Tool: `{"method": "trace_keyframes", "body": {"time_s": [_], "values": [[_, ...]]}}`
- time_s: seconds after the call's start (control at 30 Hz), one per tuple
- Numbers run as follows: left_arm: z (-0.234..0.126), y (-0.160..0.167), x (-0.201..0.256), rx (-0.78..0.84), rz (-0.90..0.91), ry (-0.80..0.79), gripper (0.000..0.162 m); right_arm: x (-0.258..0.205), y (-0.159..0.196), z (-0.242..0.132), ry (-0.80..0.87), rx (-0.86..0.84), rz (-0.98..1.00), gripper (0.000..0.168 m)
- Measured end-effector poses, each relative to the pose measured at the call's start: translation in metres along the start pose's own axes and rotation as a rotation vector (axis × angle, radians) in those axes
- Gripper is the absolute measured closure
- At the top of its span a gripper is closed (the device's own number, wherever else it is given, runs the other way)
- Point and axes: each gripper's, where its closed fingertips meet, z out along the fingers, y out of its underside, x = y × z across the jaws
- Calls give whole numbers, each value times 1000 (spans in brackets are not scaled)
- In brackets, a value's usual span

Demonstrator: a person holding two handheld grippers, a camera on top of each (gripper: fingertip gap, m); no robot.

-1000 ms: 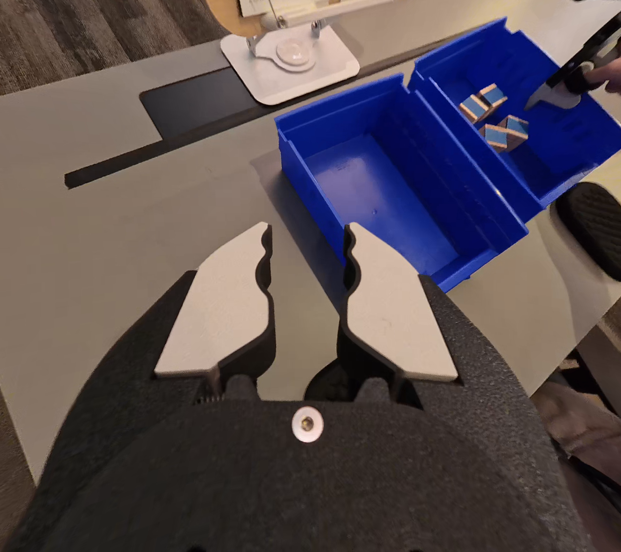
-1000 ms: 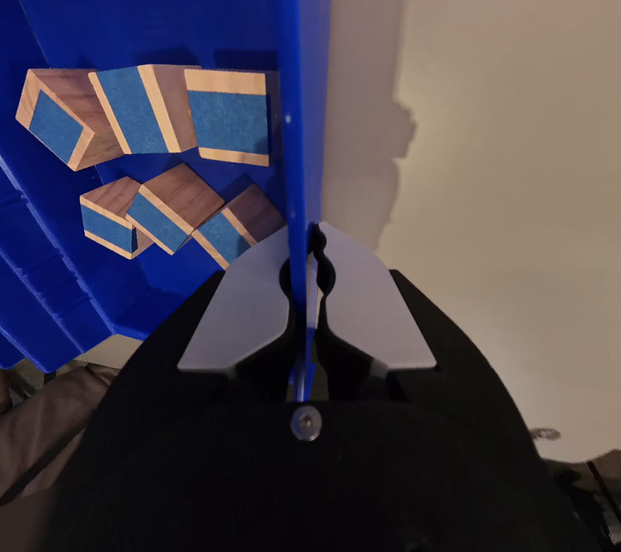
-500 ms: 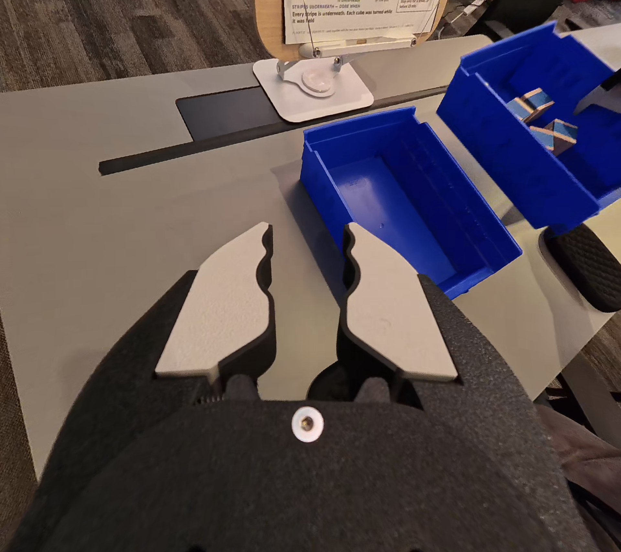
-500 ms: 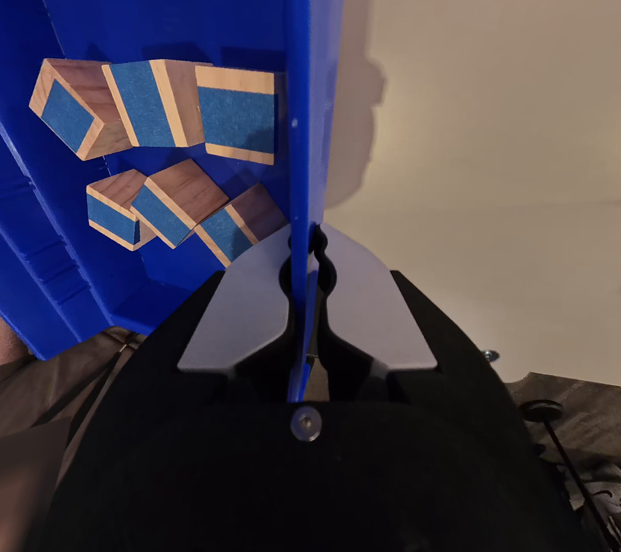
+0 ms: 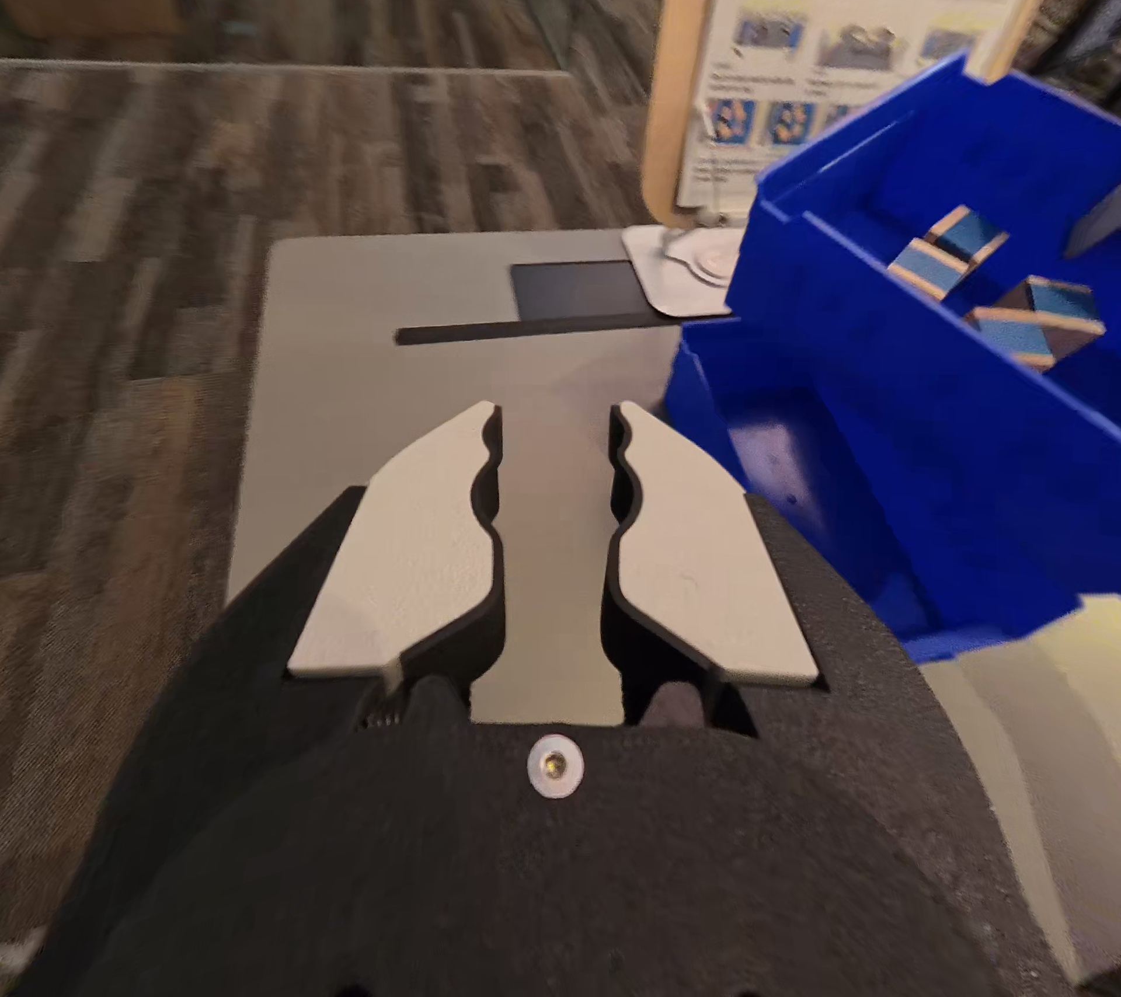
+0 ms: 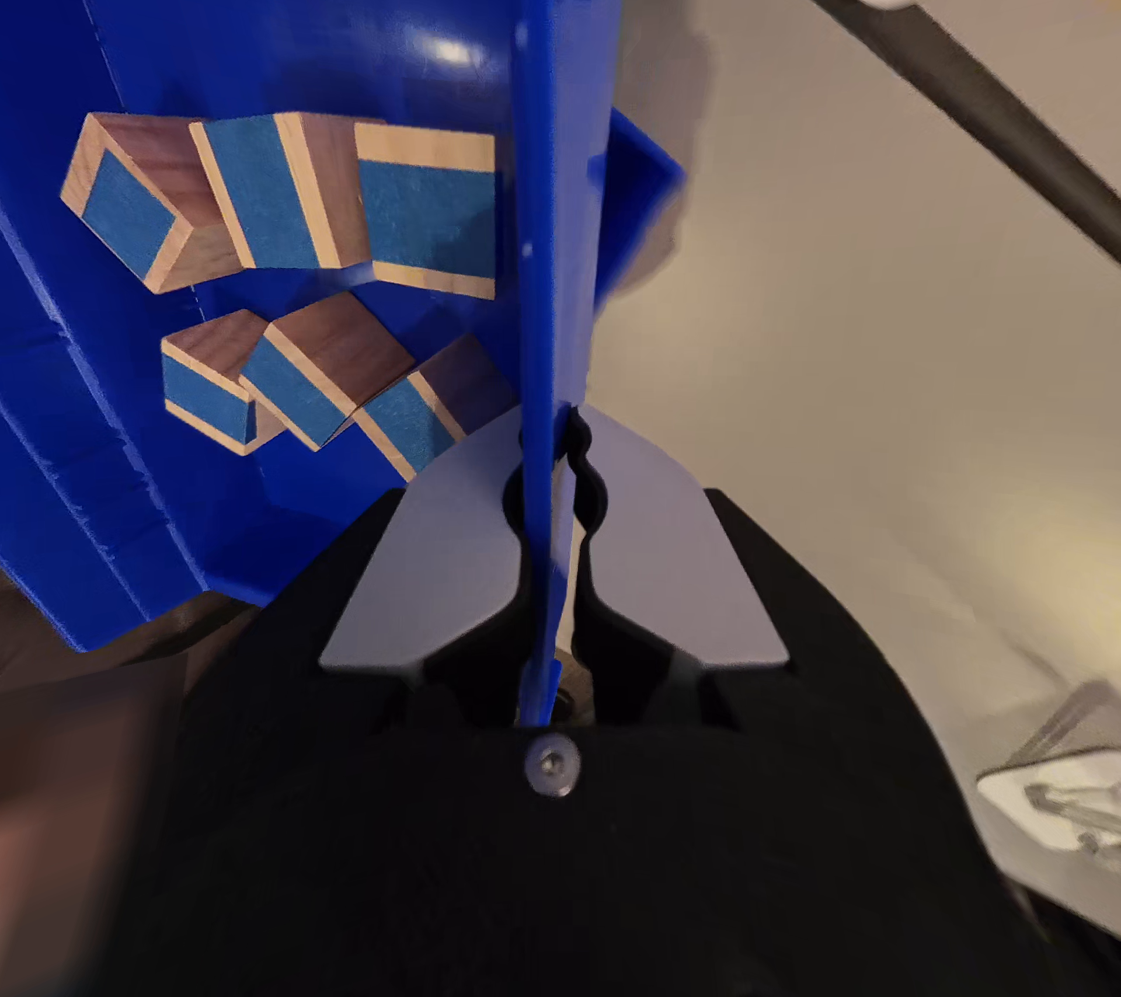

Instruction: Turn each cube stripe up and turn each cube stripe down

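Observation:
My right gripper (image 6: pixel 549 413) is shut on the side wall of a blue bin (image 6: pixel 540 179) and holds it lifted and tilted. Several wooden cubes with blue stripes (image 6: pixel 285 191) lie inside it against that wall. In the left wrist view the lifted bin (image 5: pixel 898 361) hangs at the right with cubes (image 5: pixel 946 252) in it, above a second blue bin (image 5: pixel 782 458) that stands on the grey table (image 5: pixel 424 361). My left gripper (image 5: pixel 555 410) is open and empty above the table, left of the bins.
An instruction board on a white stand (image 5: pixel 849 28) is at the table's back right. A black slot and dark panel (image 5: pixel 576 288) cross the tabletop. The table's left edge drops to wood-pattern floor (image 5: pixel 121 301). A white stand base (image 6: pixel 1049 810) lies low right.
The right gripper has lifted the bin with cubes off the table and carried it over the other bin. The left gripper swung left and its jaws narrowed a little.

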Motion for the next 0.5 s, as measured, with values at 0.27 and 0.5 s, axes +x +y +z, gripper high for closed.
{"method": "trace_keyframes", "body": {"time_s": [0.27,0.5], "values": [[-84,-24,-4,326,-82,-21,147,-174,-112,56,-105,-49,-350,157],[-102,-28,17,393,16,-16,154,-278,-158,106,-161,-104,-511,157]]}}
